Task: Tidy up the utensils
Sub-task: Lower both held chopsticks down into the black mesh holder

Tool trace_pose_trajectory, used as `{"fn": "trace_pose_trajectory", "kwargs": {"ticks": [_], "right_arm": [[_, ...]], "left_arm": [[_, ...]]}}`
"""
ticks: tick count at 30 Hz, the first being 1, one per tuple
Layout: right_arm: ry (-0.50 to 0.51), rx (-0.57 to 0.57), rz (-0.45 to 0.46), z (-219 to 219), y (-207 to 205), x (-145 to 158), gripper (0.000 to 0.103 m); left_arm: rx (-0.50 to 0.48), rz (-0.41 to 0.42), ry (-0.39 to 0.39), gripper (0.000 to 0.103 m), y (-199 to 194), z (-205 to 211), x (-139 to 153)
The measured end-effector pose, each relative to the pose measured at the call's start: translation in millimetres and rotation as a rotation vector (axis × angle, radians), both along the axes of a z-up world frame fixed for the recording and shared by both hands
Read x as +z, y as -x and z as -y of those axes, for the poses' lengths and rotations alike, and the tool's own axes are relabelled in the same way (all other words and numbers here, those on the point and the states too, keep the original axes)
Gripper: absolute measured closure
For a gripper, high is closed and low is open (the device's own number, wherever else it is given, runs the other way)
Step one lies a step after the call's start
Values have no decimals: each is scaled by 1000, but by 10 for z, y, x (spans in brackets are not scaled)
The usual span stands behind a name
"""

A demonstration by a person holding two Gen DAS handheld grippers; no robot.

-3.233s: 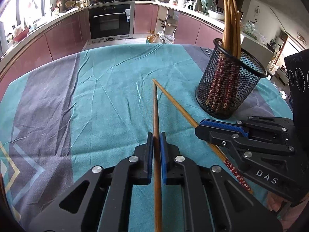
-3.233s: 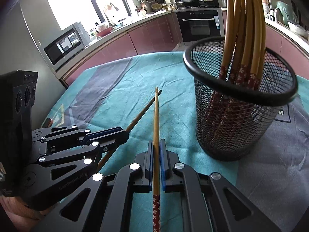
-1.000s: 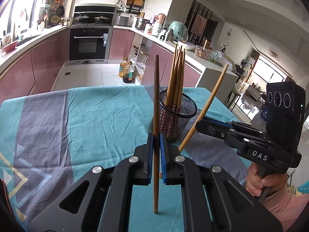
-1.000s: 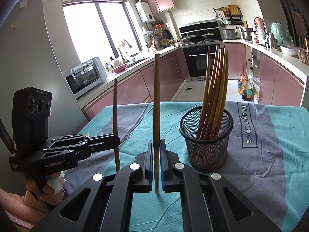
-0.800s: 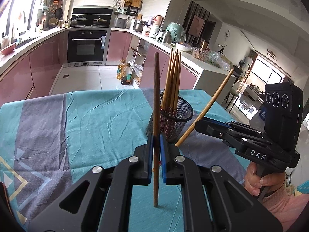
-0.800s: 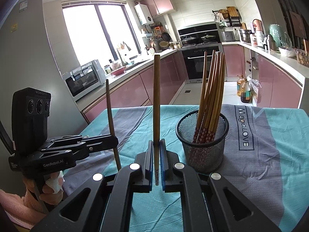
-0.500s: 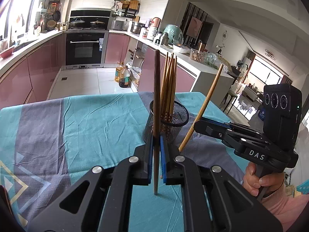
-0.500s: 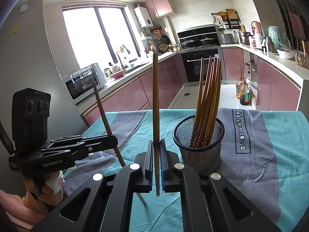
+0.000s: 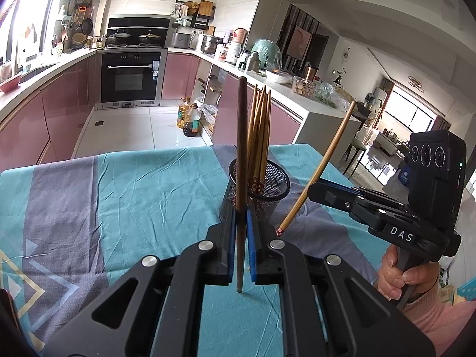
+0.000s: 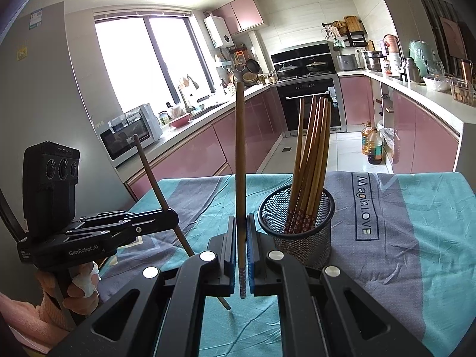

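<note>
Your left gripper was clamped on a dark wooden chopstick, blue pads pressed against its sides. The stick stood upright between the fingers, with its narrow tip hanging just below the pads, above the teal and grey tablecloth. In the right wrist view the same gripper sat to the left of your right one, with its chopstick leaning away up-left.

Directly beyond the left gripper's fingertips stood the black mesh holder, upright on the cloth, with a bundle of chopsticks inside, patterned ends down. From the left wrist view the held stick overlapped the holder's left rim; whether it touched could not be told.

Your right gripper was likewise shut on one chopstick, held upright, its red flowered end protruding just under the pads. The mesh holder stood just to the right of that gripper's fingertips, apart from the held stick, its bundle leaning slightly right.

In the left wrist view the right gripper lay to the right of the holder, its chopstick slanting up-right, patterned end low near the cloth. Your hand gripped its handle.
</note>
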State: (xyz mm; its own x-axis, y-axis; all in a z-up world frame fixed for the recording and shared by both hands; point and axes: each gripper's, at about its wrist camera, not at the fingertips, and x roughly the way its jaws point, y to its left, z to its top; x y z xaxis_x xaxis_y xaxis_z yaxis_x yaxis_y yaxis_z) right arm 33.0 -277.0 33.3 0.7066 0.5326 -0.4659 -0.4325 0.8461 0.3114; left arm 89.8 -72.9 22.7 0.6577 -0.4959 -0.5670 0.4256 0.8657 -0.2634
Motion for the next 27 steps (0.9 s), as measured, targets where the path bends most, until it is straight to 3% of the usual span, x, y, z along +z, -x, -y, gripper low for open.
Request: {"fn": "trace_pose_trajectory", "kwargs": {"ticks": [27], "right_arm": [[-3, -2, 51, 102, -29, 239, 98]], "left_arm": [[-15, 65, -20, 95, -109, 128, 237]]}}
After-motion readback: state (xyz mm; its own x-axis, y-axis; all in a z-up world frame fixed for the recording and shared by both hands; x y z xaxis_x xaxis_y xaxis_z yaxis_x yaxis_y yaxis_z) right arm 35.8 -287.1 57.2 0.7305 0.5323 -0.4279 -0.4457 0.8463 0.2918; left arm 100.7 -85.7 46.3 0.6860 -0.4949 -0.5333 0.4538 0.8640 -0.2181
